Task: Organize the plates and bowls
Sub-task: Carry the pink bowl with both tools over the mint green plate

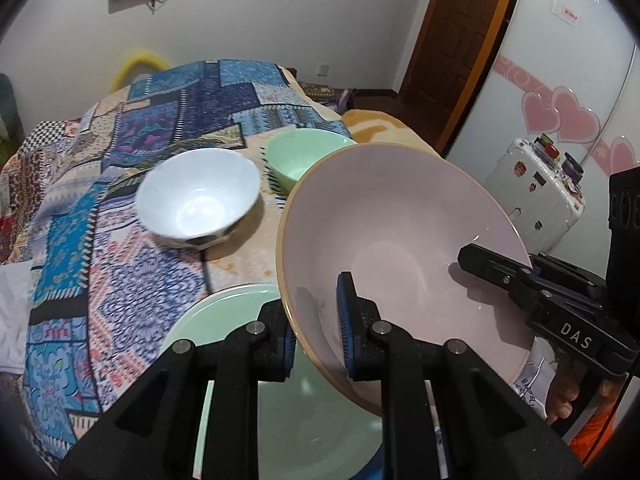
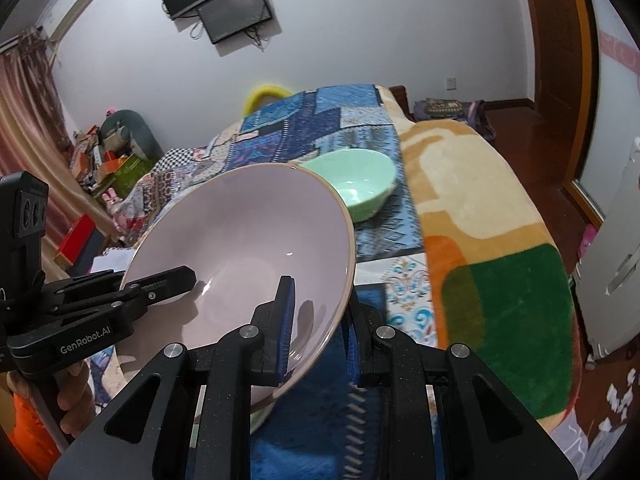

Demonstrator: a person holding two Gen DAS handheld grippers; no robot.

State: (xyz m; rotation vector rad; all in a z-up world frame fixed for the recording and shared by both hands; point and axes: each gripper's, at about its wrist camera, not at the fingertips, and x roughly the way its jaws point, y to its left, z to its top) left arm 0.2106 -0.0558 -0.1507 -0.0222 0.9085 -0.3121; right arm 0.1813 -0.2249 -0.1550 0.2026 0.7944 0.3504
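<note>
A large pink bowl with a tan rim is held tilted above the bed by both grippers. My left gripper is shut on its near-left rim. My right gripper is shut on the opposite rim of the pink bowl; it shows in the left wrist view at the right. A green plate lies under the bowl. A white bowl and a small green bowl stand farther back on the patchwork cloth. The green bowl also shows in the right wrist view.
The patchwork cloth covers a bed. An orange and green blanket lies at the right. A white suitcase stands beside the bed, by a wardrobe with pink hearts. A wooden door is behind.
</note>
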